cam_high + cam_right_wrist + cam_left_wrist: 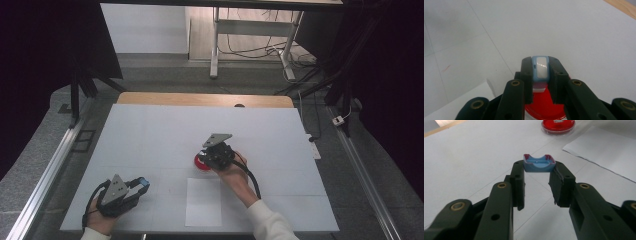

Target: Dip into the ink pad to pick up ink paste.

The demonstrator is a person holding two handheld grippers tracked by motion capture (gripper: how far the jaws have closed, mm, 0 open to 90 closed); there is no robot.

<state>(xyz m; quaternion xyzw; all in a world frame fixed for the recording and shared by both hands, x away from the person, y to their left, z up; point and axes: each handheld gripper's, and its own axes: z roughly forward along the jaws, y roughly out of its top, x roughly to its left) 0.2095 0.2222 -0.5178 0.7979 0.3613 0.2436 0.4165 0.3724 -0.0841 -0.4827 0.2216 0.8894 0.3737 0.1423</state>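
White covers the surface; dark curtains surround the room. No writing is readable. Left tongs grip a blue cap at lower left; right tongs clamp a blue stamp over the red dish, centre.

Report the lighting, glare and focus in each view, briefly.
High view: white table evenly lit, surroundings dark, slightly soft. Left gripper view: blue piece sharp, near jaws blurred, red dish glossy. Right gripper view: glare streak on the white-faced blue piece.
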